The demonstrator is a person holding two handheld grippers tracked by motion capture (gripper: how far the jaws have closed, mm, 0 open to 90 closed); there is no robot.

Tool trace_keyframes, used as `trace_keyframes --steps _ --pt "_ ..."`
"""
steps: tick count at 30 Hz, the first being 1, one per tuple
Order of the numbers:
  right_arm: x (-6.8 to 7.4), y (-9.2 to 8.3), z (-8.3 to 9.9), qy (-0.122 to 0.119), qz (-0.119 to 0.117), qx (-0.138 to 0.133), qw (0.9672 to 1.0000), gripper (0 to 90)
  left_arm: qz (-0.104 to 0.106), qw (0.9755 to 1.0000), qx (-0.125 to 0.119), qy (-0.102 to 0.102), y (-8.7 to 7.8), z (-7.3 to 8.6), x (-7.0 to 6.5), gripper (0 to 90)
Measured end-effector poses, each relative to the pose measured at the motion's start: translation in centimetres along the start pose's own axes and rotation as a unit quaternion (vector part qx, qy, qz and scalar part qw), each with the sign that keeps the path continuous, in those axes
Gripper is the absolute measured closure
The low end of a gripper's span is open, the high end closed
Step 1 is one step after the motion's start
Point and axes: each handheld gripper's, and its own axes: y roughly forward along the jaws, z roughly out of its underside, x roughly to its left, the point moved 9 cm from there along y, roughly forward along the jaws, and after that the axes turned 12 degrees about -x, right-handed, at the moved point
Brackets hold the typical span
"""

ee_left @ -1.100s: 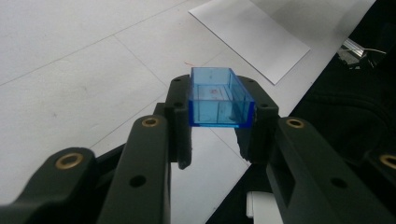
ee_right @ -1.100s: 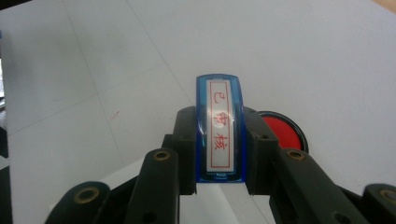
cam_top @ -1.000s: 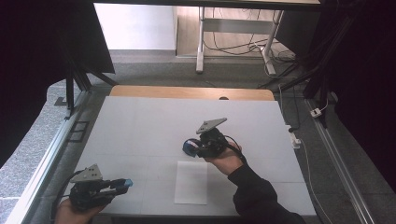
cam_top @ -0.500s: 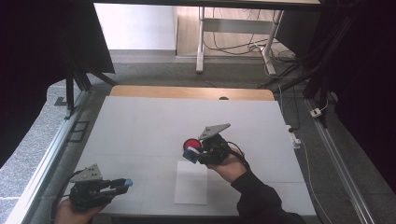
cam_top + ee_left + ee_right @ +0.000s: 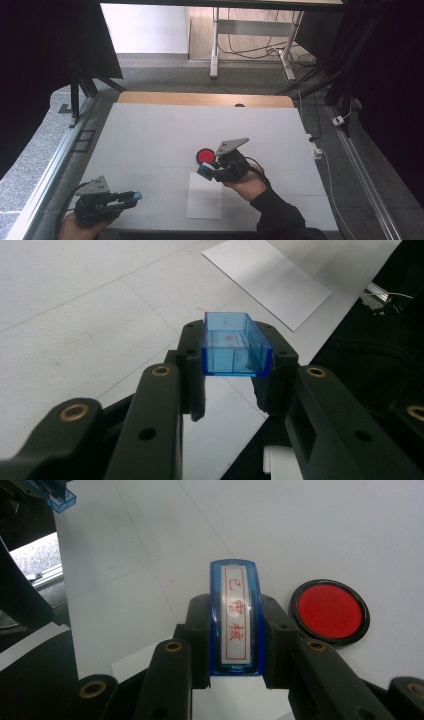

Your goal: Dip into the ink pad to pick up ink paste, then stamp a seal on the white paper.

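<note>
My right gripper (image 5: 209,170), mid-table, clamps a blue stamp (image 5: 235,622) just beside the red ink pad (image 5: 330,611), its long axis along my jaws, while my left gripper (image 5: 131,197), near the table's front-left corner, clamps its blue cap (image 5: 235,345).

Both grippers are matte black, the left gripper (image 5: 131,197) and the right gripper (image 5: 209,170) each topped by a grey three-cornered plate. Brass-ringed screw holes dot the jaws. A black sleeve (image 5: 277,214) covers the right forearm.
</note>
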Motion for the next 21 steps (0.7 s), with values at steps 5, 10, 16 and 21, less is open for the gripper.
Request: trace_keyframes --steps 5,10,16,21 --pt "0.1 0.0 0.5 0.001 -0.001 0.005 1.0000 70.5 0.001 1.0000 0.000 0.000 0.0 0.0 0.0 68.1" --pt "0.2 0.1 1.0 -0.001 -0.002 0.011 0.9999 70.5 0.001 1.0000 -0.001 0.000 0.0 0.0 0.0 68.1" --pt "0.5 0.4 1.7 -0.013 -0.008 0.020 0.9997 70.5 0.001 1.0000 0.001 0.001 0.0 0.0 0.0 68.1" --pt "0.4 0.7 2.2 -0.010 -0.005 0.026 0.9996 70.5 0.001 1.0000 0.001 0.001 0.0 0.0 0.0 68.1"
